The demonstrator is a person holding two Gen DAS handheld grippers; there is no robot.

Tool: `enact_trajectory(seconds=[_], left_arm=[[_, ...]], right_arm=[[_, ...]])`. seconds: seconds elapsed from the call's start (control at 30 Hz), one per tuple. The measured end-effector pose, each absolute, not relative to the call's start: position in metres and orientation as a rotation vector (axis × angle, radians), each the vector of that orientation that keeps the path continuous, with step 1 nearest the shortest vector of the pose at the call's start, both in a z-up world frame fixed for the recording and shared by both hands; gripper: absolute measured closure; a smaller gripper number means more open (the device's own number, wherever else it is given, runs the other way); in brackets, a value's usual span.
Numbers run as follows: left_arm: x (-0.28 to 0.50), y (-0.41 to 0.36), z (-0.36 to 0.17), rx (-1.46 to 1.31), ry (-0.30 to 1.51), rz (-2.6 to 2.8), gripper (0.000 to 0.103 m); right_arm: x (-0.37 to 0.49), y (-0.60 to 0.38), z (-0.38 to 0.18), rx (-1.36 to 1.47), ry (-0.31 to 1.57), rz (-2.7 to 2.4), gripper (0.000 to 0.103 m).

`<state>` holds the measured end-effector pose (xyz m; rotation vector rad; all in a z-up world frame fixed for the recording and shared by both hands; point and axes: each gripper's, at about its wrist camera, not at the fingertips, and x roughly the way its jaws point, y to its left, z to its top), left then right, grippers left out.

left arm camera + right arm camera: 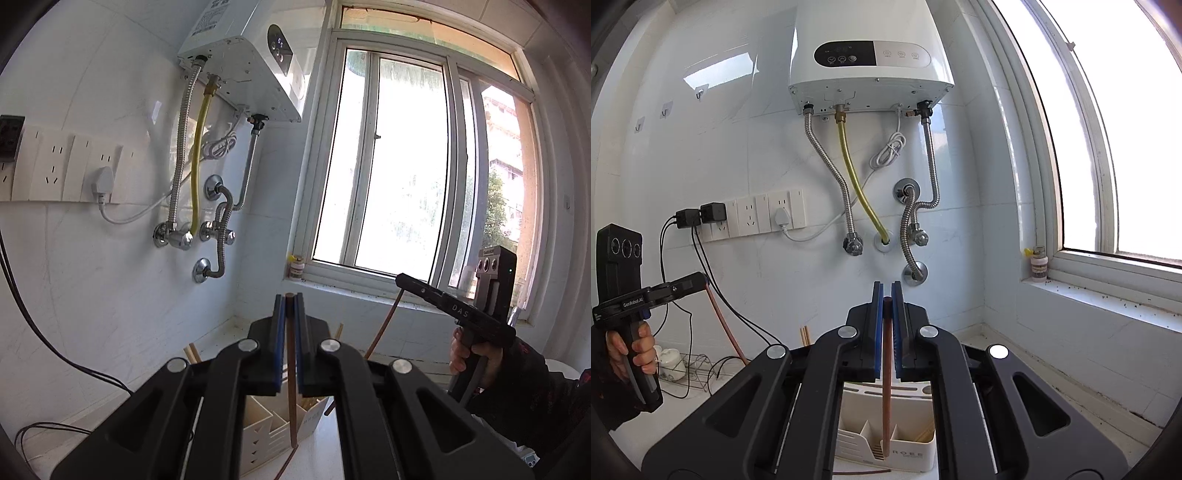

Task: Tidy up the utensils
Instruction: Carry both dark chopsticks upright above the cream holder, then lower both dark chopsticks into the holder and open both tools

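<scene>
**Daylight from the window, blown-out glass**

Strong daylight enters through the window (402, 162), whose panes burn out to white in both views. The tiled wall (701, 155) is evenly lit and carries a bright reflection. Fisheye distortion bends straight lines near the dark, vignetted corners. Focus stays sharp; no motion blur shows.
</scene>
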<state>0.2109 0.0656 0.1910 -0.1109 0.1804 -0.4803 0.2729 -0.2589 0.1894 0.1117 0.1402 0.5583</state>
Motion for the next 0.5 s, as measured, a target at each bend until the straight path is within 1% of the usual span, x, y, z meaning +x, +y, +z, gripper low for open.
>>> enact_trajectory(seconds=[0.13,0.23,0.5], left_arm=[[0.216,0.066,0.216,-0.090,0.116,-0.439,0.099],[0.222,0.069,0.224,-0.073,0.090,-0.408,0.099],[0.253,0.067,0.208,-0.038,0.120,-0.331,0.099]], right_arm=[[0.284,-0.258,0.203,0.103,0.119,0.536,0.099],[0.294,-0.256,0.205,0.093,0.119,0.514,0.099],[0.322,-0.237,0.187,0.025,0.174,0.482,0.099]])
